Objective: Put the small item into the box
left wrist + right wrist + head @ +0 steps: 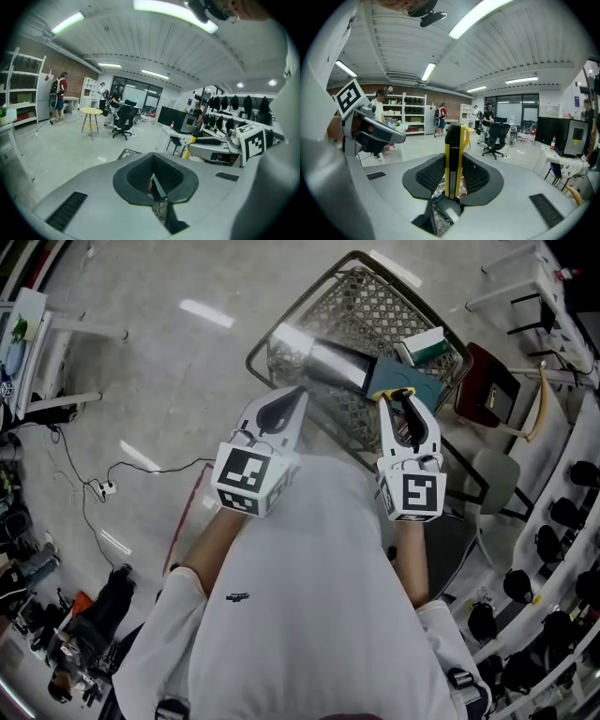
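Small item (pixel 453 157) here is a yellow-and-black handheld thing with a yellow loop at the top, and it's standing upright, clamped between the dark ribbed pads of the right tool (pixel 405 411). So the right one is definitely clenched on it. From the head view, that tool sits over the near right part of the wire basket (pixel 361 298), right above a dark teal pack (pixel 424 388) lying in there. Can't tell if the item touches anything below it.

Also in the basket are a shiny silver pack (pixel 323 362) on the left side and a white-and-green carton (pixel 427 343) toward the far right corner. The basket is on a pale glossy floor (pixel 159 381).

The left tool (pixel 281 409) is just beside the right one, with its tip at the near edge of the basket next to the silver pack. Its jaws are squeezed together. There's a thin pale line in the seam, but honestly I can't make out what it is. A bit of the basket mesh shows through underneath.

Background's a big open room. There's a round yellow table (pixel 90 111), a black office chair (pixel 124 119) and a few people standing around near the shelves. A dark red chair (pixel 487 385) is parked right next to the basket.
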